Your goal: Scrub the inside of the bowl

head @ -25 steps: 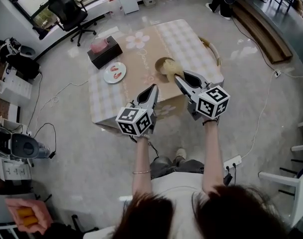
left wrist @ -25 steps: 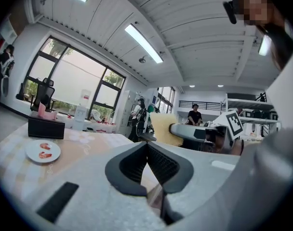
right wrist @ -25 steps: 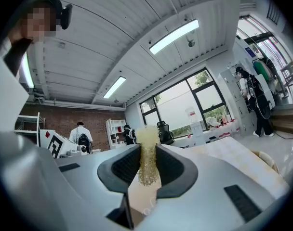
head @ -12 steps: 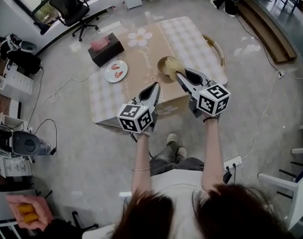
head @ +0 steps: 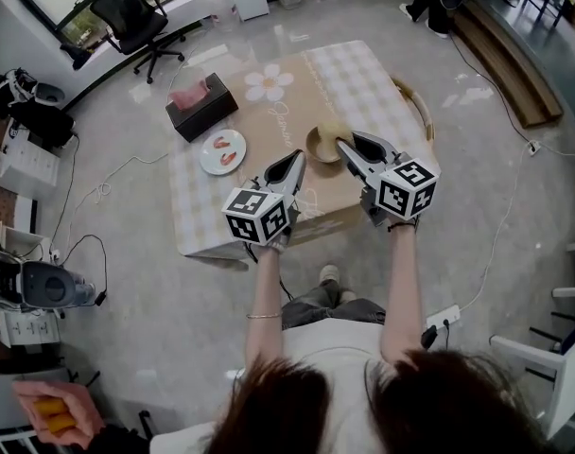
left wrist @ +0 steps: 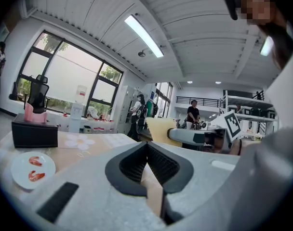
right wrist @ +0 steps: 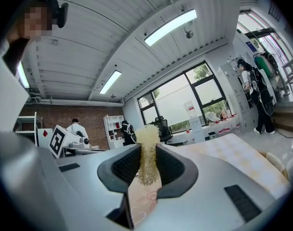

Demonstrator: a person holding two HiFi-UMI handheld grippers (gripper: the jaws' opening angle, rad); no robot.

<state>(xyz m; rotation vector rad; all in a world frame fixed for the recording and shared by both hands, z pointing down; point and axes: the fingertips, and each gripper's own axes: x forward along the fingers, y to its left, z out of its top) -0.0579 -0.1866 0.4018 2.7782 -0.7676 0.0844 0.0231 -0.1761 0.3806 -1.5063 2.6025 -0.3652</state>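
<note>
Bowl (head: 318,147) on table (head: 269,126), yellow scrubber (right wrist: 147,153) in right hand-held gripper (head: 348,146)

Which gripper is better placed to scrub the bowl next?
Right. The right gripper is shut on the scrubber, with its tip by the bowl. The left gripper is shut, empty and farther off.

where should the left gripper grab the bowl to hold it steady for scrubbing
Probably the rim on the near-left side of the bowl, one jaw inside, one outside. It sits upright, rim exposed, that side faces the left gripper, and the right gripper with the scrubber crowds the right side. The shut left jaws must open first.
</note>
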